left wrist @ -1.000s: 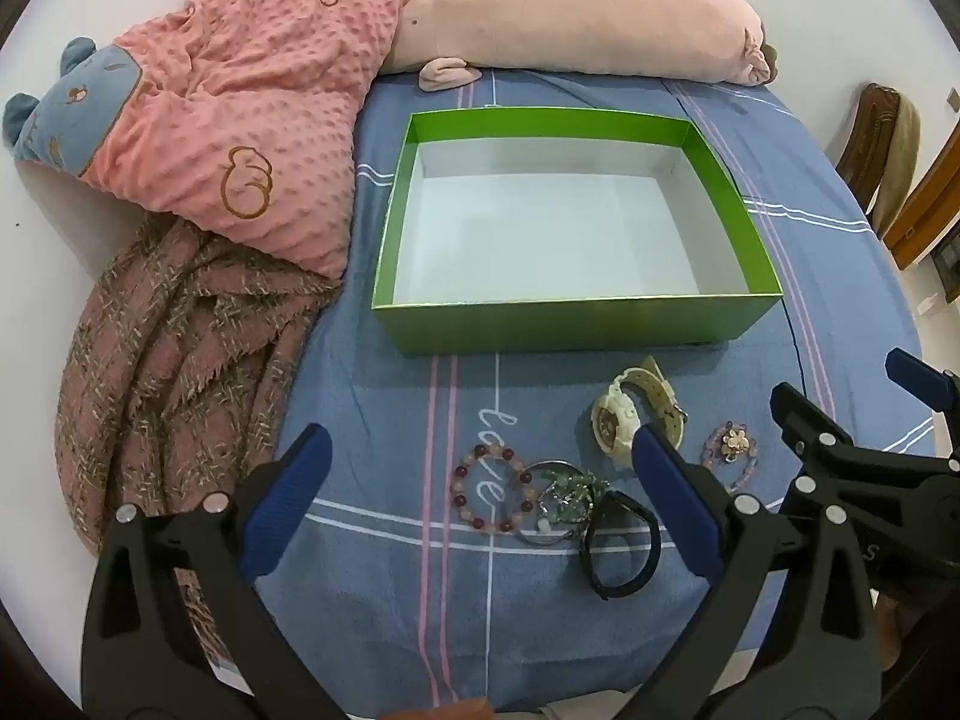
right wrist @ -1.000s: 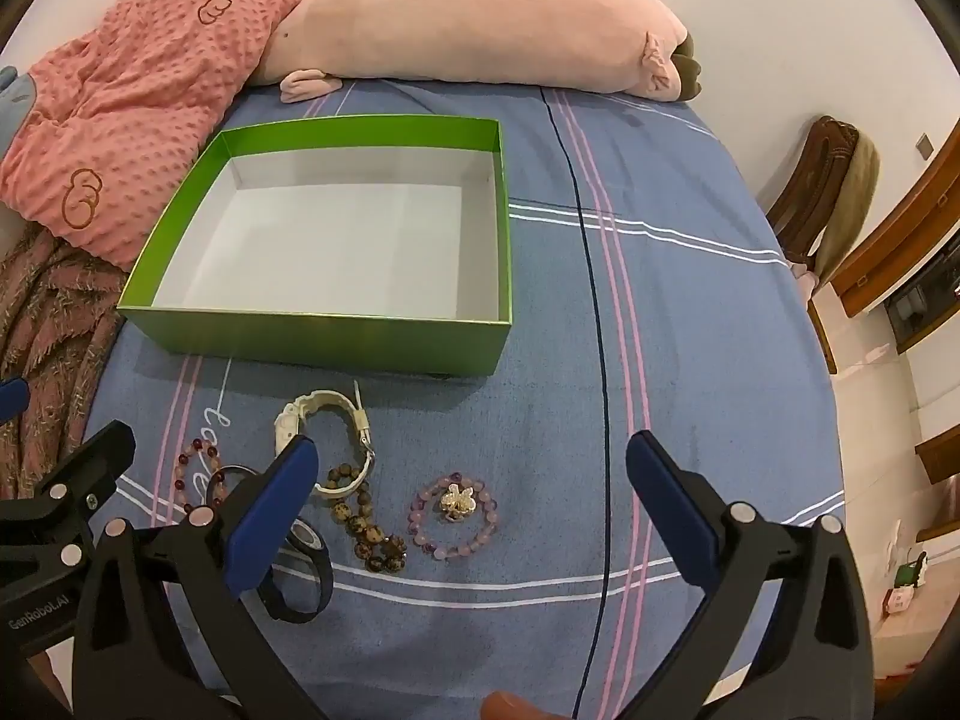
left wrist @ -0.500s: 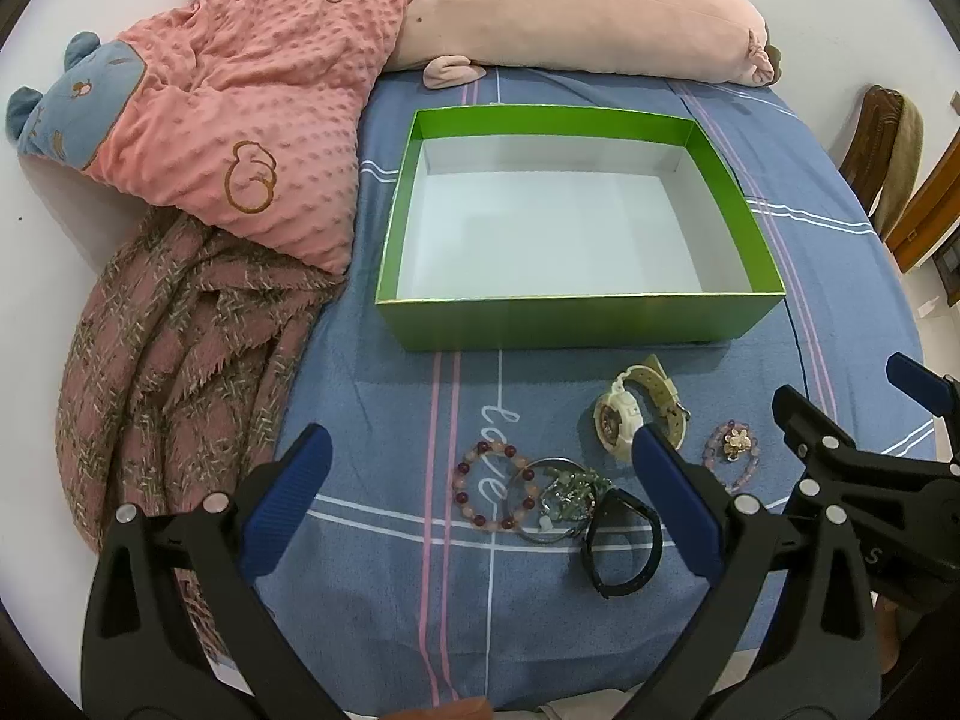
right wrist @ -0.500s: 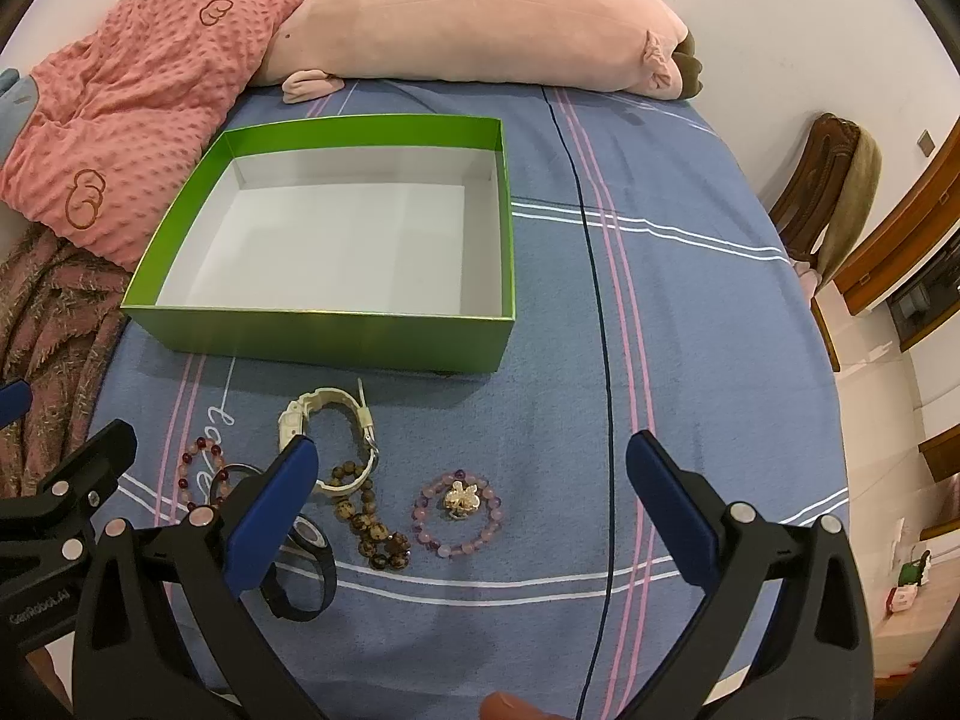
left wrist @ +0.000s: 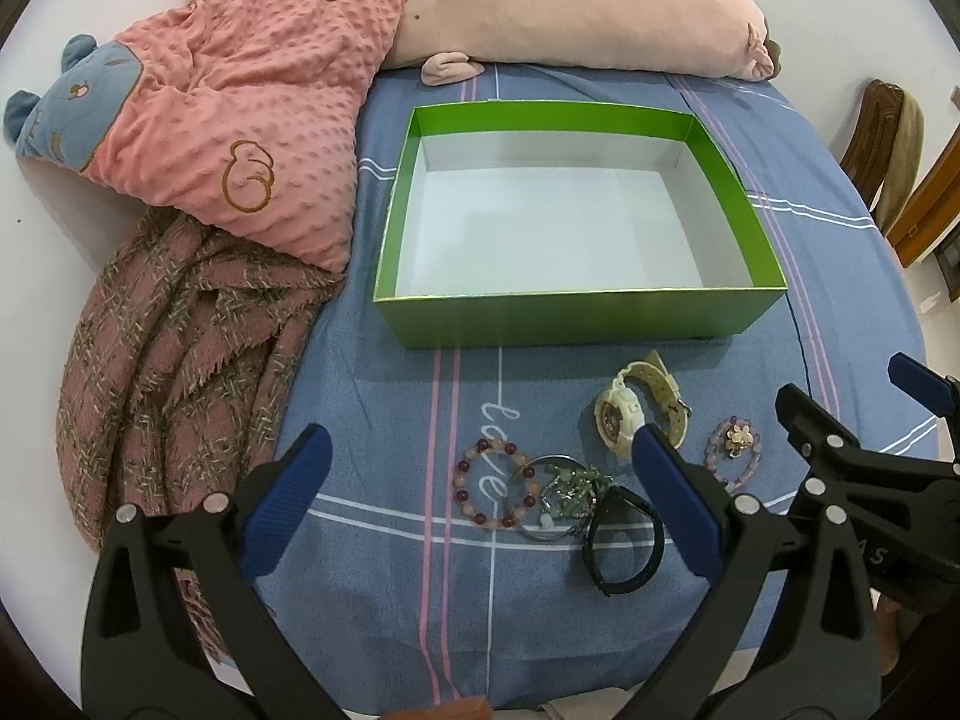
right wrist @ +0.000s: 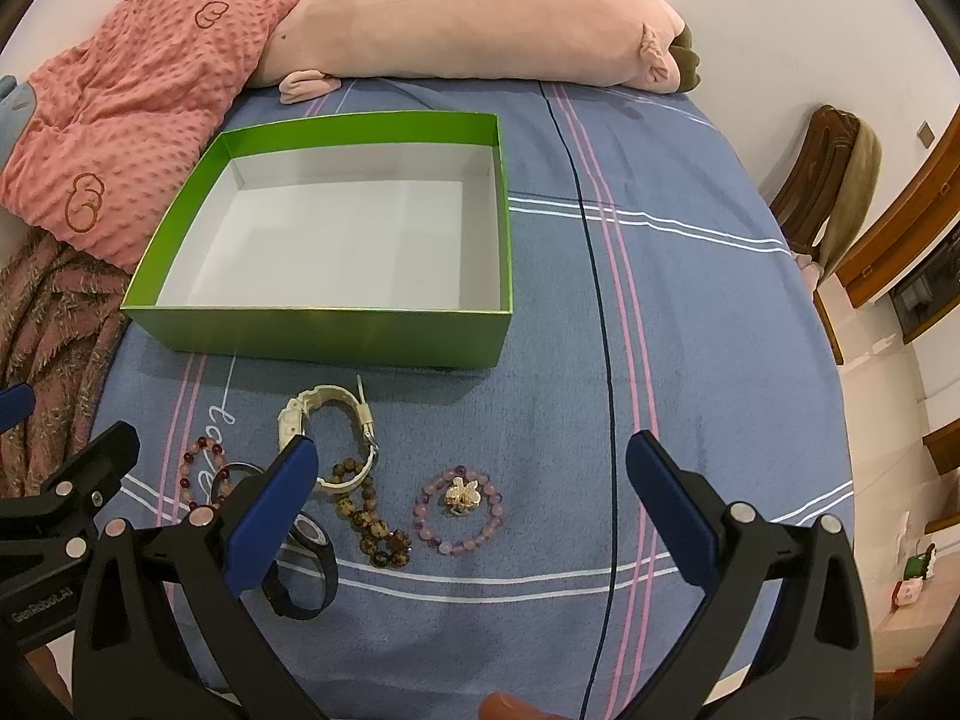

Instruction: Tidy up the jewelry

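An empty green box (left wrist: 576, 318) with a white inside stands on the blue bed sheet; it also shows in the right wrist view (right wrist: 324, 333). In front of it lie a cream watch (left wrist: 627, 411), a red bead bracelet (left wrist: 495, 483), a silver bangle with green beads (left wrist: 564, 495), a black band (left wrist: 624, 540) and a purple bracelet with a flower charm (right wrist: 459, 507). A brown bead bracelet (right wrist: 369, 516) lies by the watch (right wrist: 327, 426). My left gripper (left wrist: 480, 492) is open above the red bracelet. My right gripper (right wrist: 471, 495) is open above the purple bracelet.
A pink dotted blanket (left wrist: 252, 120) and a brown plaid throw (left wrist: 180, 372) lie left of the box. A long pink plush pillow (left wrist: 576, 12) lies behind it. A wooden chair (right wrist: 840, 180) stands off the bed's right side.
Both grippers have drifted slightly, so the box and jewelry sit a little lower in view. Nothing was taken hold of.
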Demonstrator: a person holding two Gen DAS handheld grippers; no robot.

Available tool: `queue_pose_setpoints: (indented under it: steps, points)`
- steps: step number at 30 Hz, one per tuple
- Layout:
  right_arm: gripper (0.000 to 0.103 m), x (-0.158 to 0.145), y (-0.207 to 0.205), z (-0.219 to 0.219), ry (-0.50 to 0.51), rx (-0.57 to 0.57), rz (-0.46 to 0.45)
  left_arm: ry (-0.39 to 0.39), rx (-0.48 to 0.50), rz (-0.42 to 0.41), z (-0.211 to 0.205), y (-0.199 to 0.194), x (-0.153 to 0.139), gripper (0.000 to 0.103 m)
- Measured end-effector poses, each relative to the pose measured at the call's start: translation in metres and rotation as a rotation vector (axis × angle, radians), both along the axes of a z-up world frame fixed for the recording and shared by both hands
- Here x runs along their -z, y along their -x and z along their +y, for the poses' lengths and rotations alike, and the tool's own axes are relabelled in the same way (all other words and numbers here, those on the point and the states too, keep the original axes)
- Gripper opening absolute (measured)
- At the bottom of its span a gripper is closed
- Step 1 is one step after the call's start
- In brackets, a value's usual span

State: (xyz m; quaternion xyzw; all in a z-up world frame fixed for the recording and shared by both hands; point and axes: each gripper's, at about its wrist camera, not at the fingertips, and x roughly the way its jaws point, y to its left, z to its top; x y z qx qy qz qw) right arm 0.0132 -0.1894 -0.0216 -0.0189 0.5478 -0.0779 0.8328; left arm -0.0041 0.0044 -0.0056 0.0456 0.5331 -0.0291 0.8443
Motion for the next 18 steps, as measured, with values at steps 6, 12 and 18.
queue_pose_setpoints:
  steps: [6,12,18]
  points:
    - [0.102,0.0012,-0.0001,-0.0006,-0.003,0.000,0.004,0.000,-0.001,0.002,-0.0002,0.0002,0.0014,0.101]
    - [0.102,0.0014,-0.0001,-0.0001,-0.004,0.001,0.004,-0.001,-0.001,0.004,0.0010,0.0010,0.0028,0.101]
    - [0.102,0.0016,0.0000,0.0002,-0.003,0.001,0.004,-0.001,0.000,0.004,0.0004,0.0004,0.0024,0.101]
